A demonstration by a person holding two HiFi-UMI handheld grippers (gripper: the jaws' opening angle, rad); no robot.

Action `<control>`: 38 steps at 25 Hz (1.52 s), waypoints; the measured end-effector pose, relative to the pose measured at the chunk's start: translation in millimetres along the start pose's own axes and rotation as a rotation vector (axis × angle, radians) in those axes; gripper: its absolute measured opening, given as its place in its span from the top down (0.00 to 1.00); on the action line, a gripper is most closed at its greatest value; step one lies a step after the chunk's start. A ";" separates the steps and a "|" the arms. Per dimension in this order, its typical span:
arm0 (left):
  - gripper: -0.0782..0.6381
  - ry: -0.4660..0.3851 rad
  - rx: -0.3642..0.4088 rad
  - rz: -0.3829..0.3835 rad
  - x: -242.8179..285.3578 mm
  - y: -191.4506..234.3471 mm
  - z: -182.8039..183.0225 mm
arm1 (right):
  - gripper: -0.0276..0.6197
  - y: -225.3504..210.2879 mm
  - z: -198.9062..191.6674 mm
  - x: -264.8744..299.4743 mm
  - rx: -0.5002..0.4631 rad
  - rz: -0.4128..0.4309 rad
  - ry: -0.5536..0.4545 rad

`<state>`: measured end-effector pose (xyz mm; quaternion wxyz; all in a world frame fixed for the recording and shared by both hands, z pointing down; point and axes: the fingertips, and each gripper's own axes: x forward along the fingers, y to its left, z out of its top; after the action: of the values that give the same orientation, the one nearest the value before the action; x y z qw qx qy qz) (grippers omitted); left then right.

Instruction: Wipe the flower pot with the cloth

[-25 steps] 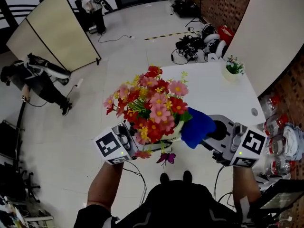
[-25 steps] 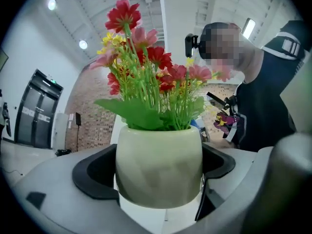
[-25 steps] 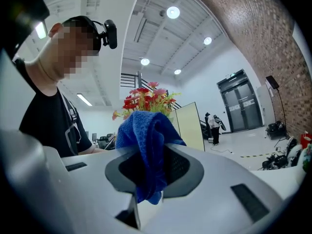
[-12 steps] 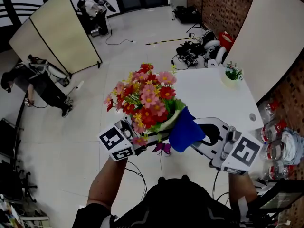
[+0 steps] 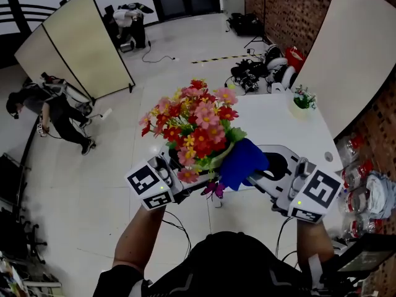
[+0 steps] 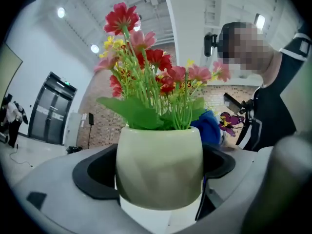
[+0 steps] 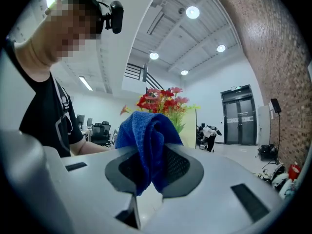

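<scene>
The left tool (image 5: pixel 180 186) is clamped on the flower pot (image 6: pixel 160 167). Its jaws press the pale green wall from both sides, low down, which leaves the upper wall and rim free for wiping. The pot is held up in the air in front of the person, off the white tabletop (image 5: pixel 278 125). It is tipped so that the red, pink and yellow flowers (image 5: pixel 195 119) lean away from the person.

The right tool (image 5: pixel 258 173) is shut on the blue cloth (image 5: pixel 242 161). A thick fold bunches out past the jaws, so that soft fabric rather than hard plastic would meet the pot. In the head view the cloth sits at the pot's right side, just under the leaves. It looks to be touching the wall, but the foliage covers the contact, so I would not swear to it.

This seems to be the wiping step itself, with one tool steadying the pot and the other bringing the cloth to it. The next move probably calls for sweeping the cloth round the wall while the left grip stays firm. The pot looks smooth and glazed — it could turn or slip between the jaws if pushed hard from the side.
</scene>
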<state>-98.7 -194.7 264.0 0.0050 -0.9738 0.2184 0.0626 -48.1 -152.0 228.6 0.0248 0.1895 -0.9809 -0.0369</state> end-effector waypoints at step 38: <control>0.17 -0.091 -0.051 -0.422 -20.7 -63.8 29.0 | 0.86 -29.2 19.5 -33.5 0.107 0.046 -0.126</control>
<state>-93.6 -127.2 236.7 0.0031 -0.9939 0.0076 0.1098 -7.4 -165.2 205.6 -0.0464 0.1651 -0.9852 0.0043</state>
